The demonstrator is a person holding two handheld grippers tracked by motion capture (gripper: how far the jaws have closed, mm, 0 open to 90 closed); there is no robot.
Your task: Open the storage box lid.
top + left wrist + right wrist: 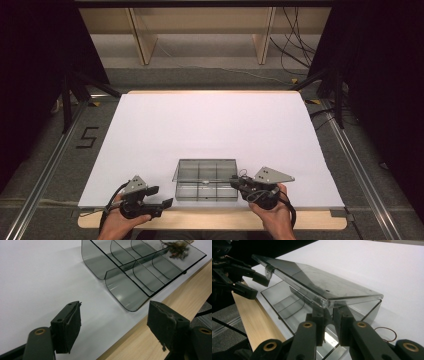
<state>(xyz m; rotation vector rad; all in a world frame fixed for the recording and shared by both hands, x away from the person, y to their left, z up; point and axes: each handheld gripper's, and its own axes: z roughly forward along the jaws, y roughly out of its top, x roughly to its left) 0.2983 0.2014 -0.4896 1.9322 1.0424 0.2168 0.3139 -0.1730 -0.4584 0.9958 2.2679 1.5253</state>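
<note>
A clear smoky plastic compartment box (205, 192) sits near the table's front edge, split by several dividers (140, 275). Its lid (312, 280) is tilted up off the box (284, 302). My right gripper (233, 181) is at the box's right end. In the right gripper view its jaws (329, 312) stand a narrow slit apart under the lid's near corner. The lid's rim hides their tips, so I cannot tell whether they press on it. My left gripper (161, 196) is left of the box, open with nothing between its pads (115, 305), and it appears again as the left gripper (254, 286).
A white sheet (210, 125) covers the table, and a bare wooden strip (210, 220) runs along the front edge. A thin brown rubber band (387, 333) lies on the sheet beside the box's right end. Metal rails and cables lie on the floor around the table.
</note>
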